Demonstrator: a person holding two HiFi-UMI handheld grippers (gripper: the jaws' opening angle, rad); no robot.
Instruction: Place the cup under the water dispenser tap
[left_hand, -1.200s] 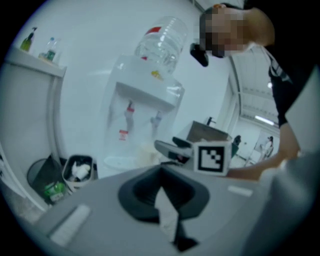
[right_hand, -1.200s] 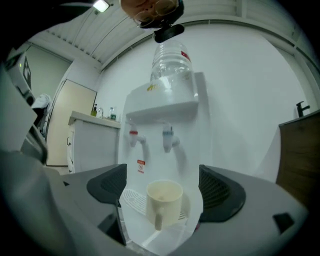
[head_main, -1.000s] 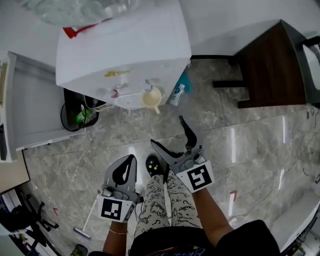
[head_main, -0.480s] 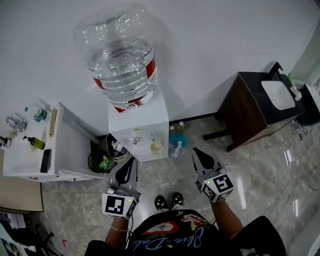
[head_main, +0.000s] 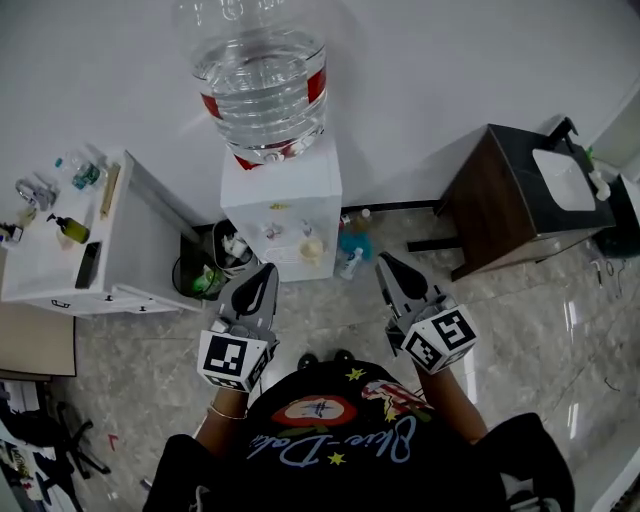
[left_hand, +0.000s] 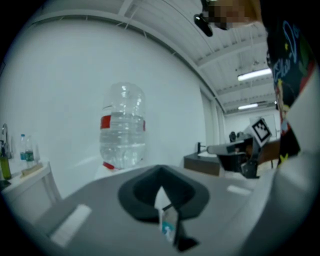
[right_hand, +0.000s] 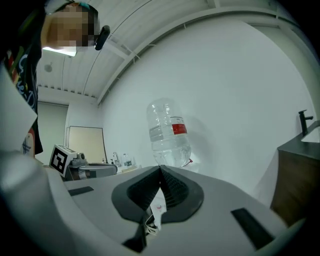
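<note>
The right gripper (head_main: 385, 264) had its fingers apart a second ago, now together, empty; the left gripper (head_main: 266, 275) has its fingers together too; ahead of both, the small cream cup (head_main: 312, 250) stands at the white water dispenser (head_main: 283, 200) tap.

Left tool (head_main: 264, 275), right tool (head_main: 386, 264): both held level, jaws together, empty.
</note>
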